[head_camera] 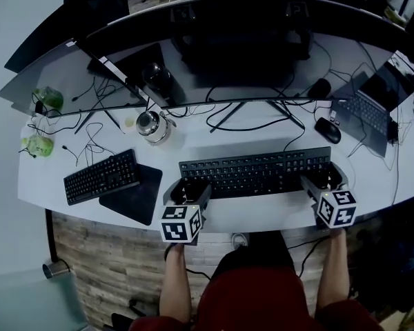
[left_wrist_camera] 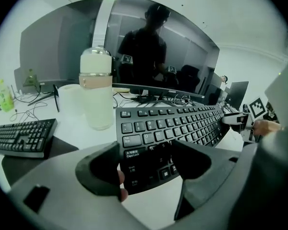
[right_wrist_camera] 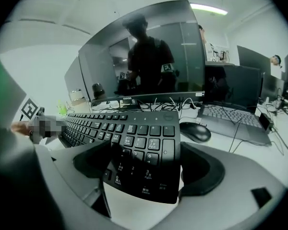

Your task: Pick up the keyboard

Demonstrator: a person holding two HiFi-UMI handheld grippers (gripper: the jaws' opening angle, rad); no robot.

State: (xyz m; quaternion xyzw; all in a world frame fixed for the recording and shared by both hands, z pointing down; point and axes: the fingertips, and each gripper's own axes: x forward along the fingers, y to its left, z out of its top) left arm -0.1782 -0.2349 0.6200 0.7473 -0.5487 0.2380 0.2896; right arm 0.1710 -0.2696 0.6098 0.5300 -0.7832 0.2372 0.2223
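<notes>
A long black keyboard lies across the white desk in front of me. My left gripper is at its left end and my right gripper at its right end. In the left gripper view the keyboard's Caps Lock end sits between the jaws of the left gripper, which press against its edges. In the right gripper view the number-pad end of the keyboard is clamped the same way in the right gripper. The near edge looks slightly raised off the desk.
A smaller black keyboard rests on a dark mat at the left. A pale flask stands behind the left end. A mouse and laptop sit at the right. A wide curved monitor and loose cables lie behind.
</notes>
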